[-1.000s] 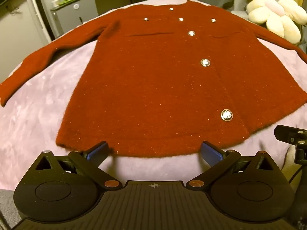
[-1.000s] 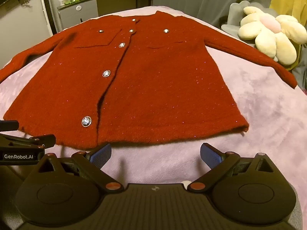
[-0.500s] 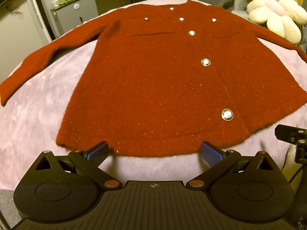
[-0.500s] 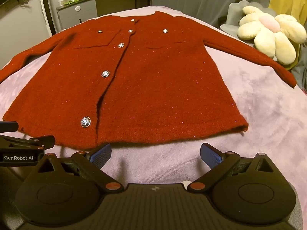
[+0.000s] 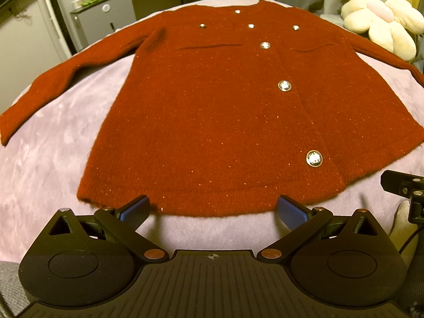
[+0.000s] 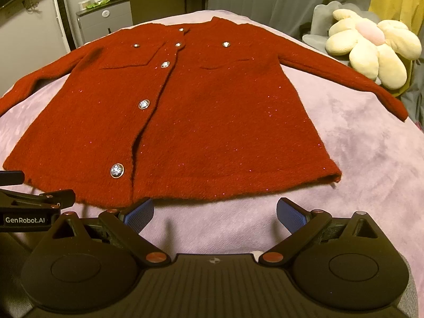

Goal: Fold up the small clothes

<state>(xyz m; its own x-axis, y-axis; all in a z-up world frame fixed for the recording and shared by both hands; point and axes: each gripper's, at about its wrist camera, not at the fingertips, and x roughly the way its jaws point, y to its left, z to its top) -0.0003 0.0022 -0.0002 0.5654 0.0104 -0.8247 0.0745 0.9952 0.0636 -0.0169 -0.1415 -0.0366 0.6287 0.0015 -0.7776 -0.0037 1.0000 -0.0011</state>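
A small red knit cardigan with silver buttons lies flat and buttoned on a mauve blanket, both sleeves spread out; it also shows in the right wrist view. My left gripper is open and empty, its blue pads just short of the hem's left half. My right gripper is open and empty, just short of the hem's right half. Each gripper's edge shows in the other's view.
A cream flower-shaped plush lies at the far right beside the right sleeve. A grey cabinet stands beyond the blanket at the far left. The blanket extends to the right of the cardigan.
The right gripper has edged slightly forward toward the hem. The left gripper and the cardigan have not visibly moved.
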